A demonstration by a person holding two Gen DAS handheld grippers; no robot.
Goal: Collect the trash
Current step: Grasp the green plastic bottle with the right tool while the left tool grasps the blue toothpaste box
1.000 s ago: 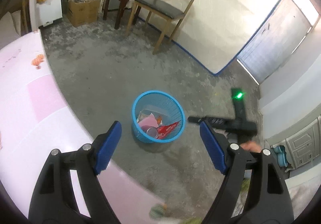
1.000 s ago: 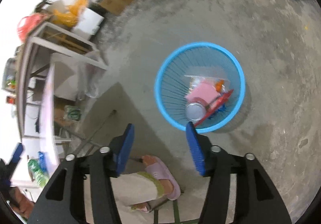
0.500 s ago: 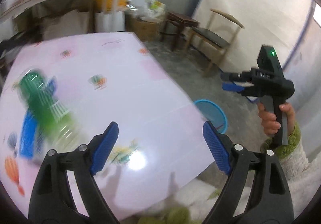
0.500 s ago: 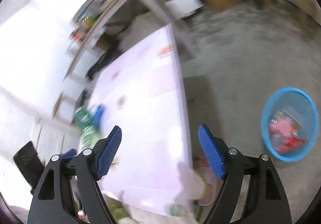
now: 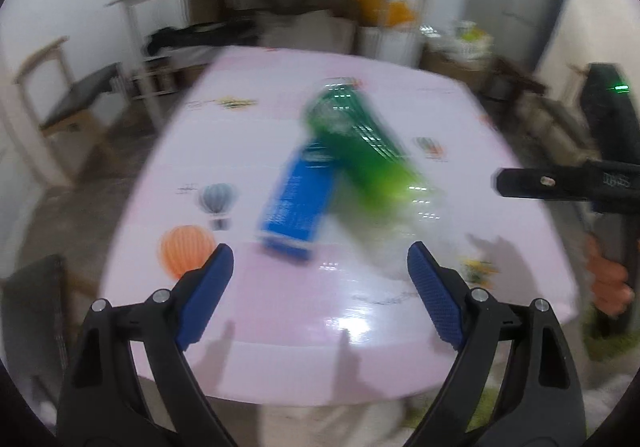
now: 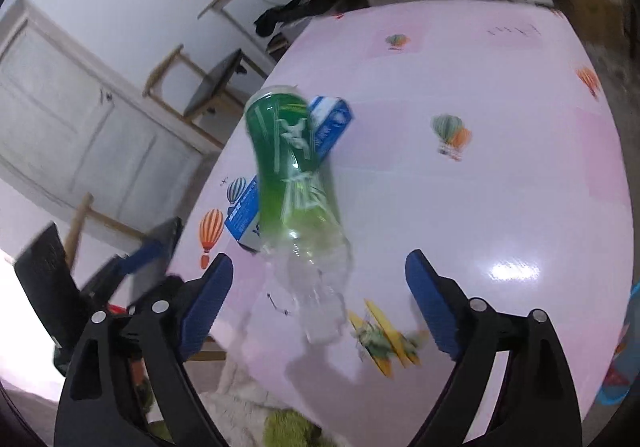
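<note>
On the pink table (image 5: 248, 311), as the left wrist view shows it, a green plastic bottle (image 5: 360, 143) lies on its side, running from about 12 o'clock down toward 4 o'clock, blurred. A blue carton (image 5: 296, 199) lies flat just beside it at its 8 o'clock side, the two seeming to touch near the carton's far end. The left gripper (image 5: 320, 287) sits at 6 o'clock, jaws wide and opening, nothing between them. At 3 o'clock a hand (image 5: 608, 279) grips the right gripper's handle.

In the right wrist view the same bottle (image 6: 292, 175) lies near the table's (image 6: 500, 187) 9 o'clock edge, its clear neck end pointing toward 6 o'clock. The carton (image 6: 330, 125) lies under or behind it, showing at 1 o'clock and 8 o'clock of the bottle. The right gripper (image 6: 319, 287) has its jaws spread wide and opening; the bottle's neck lies between them in the picture, untouched. A blue basket's rim (image 6: 620, 379) shows at 4 o'clock.
</note>
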